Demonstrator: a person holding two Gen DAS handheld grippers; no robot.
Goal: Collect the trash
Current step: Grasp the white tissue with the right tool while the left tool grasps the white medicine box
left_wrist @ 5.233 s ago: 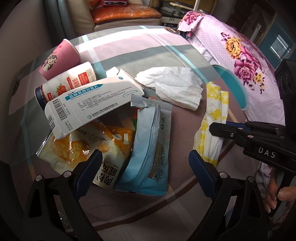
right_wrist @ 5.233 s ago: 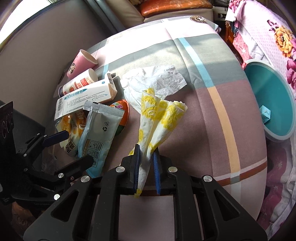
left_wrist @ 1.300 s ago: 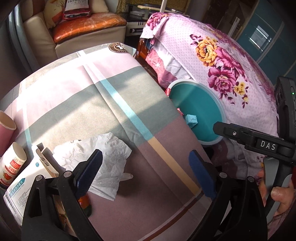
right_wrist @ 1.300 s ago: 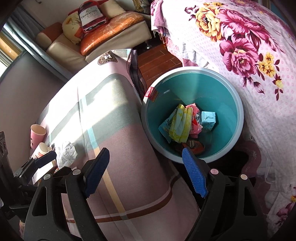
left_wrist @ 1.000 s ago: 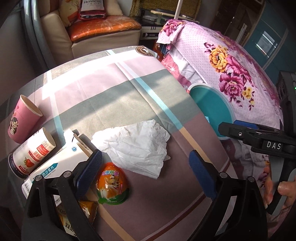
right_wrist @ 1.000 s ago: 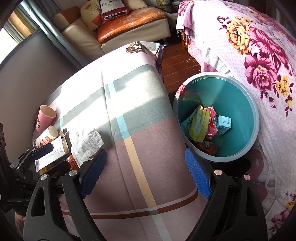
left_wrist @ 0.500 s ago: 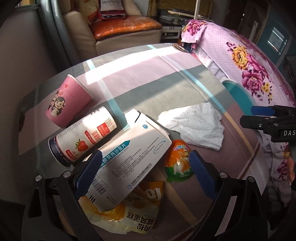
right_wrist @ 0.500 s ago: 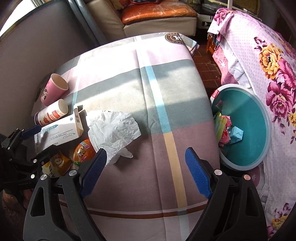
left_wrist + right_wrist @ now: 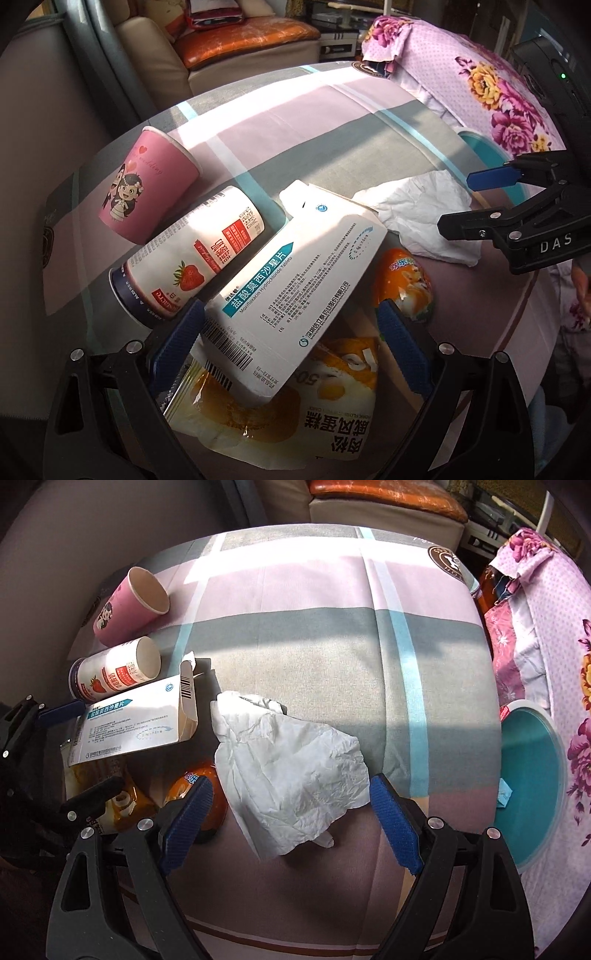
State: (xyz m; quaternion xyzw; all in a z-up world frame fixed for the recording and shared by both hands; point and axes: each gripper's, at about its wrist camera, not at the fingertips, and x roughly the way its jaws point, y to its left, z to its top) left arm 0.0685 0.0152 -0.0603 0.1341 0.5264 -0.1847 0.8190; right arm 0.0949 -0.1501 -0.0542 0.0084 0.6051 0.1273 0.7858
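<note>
My left gripper [image 9: 290,343] is open and points steeply down, its blue pads on either side of a white medicine box [image 9: 295,288] that lies on a yellow snack wrapper [image 9: 295,413]. Beside the box are a strawberry yogurt bottle [image 9: 188,258], a pink paper cup [image 9: 147,188] and an orange jelly pack [image 9: 404,284]. My right gripper [image 9: 290,823] is open just above a crumpled white tissue [image 9: 291,768], with nothing gripped. From each wrist view the other gripper shows at the picture's edge: the right gripper [image 9: 476,201] and the left gripper [image 9: 75,755].
The trash lies on a table with a pink, grey and blue checked cloth [image 9: 332,657]. A teal bin [image 9: 528,782] stands on the floor off the table's right side, beside a floral bedspread [image 9: 554,627]. A sofa [image 9: 240,44] stands beyond the far edge.
Both grippers swung away from the teal bin and back over the trash pile. The left now straddles the medicine box, the right hangs over the tissue. Both stayed open.
</note>
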